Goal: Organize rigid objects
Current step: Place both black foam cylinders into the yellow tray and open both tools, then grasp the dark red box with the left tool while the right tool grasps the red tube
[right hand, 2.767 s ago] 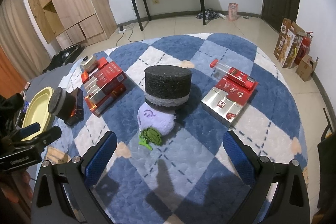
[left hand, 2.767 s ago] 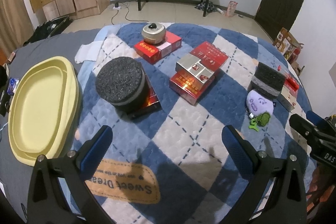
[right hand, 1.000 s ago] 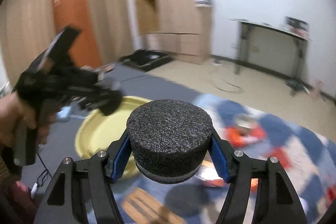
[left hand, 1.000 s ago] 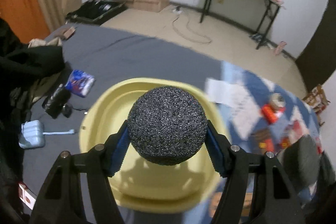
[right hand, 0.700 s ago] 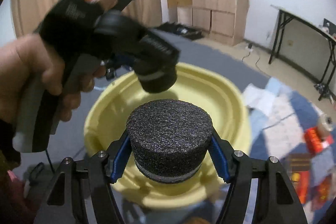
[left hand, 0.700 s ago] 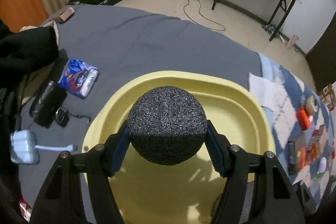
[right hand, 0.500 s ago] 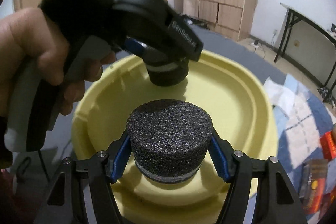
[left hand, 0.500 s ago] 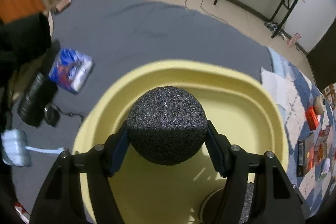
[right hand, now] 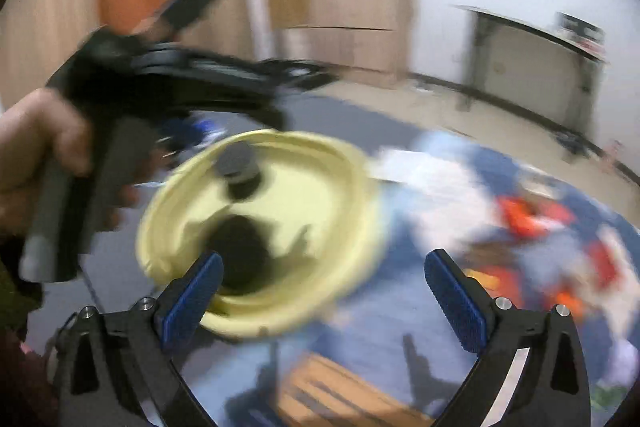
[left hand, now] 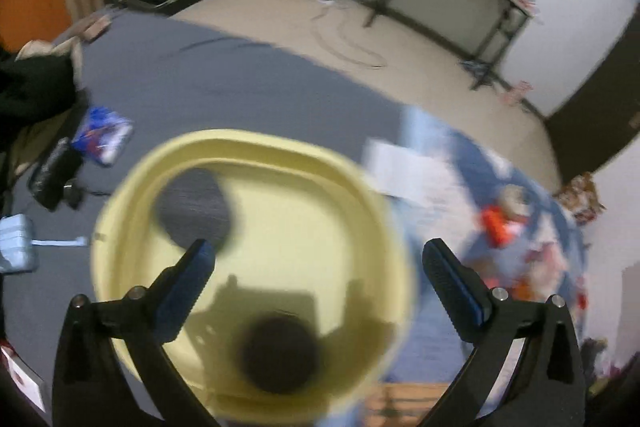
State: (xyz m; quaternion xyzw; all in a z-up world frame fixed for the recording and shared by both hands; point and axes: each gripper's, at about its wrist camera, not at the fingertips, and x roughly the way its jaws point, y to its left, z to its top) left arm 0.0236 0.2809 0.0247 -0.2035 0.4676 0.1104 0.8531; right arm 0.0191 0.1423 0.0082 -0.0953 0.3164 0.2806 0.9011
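Both foam cylinders released since half a second ago — jaws opening on both grippers, nothing between them.

Left gripper [left hand: 318, 261] and right gripper [right hand: 324, 273] are spread wide over the yellow tray [left hand: 360, 187]. In the left wrist view, one foam cylinder [left hand: 194, 205] lies in the tray just beyond the left fingertip [left hand: 198, 259]; the second foam cylinder [left hand: 278, 357] sits below and between the fingers, near the tray's close rim. Both appear upright, though blur makes this uncertain. Remaining rigid items are judged to be the red boxes [right hand: 528, 217] on the checked blanket [right hand: 400, 307] — beyond and right of the right fingers, so the right hand is judged nearer.
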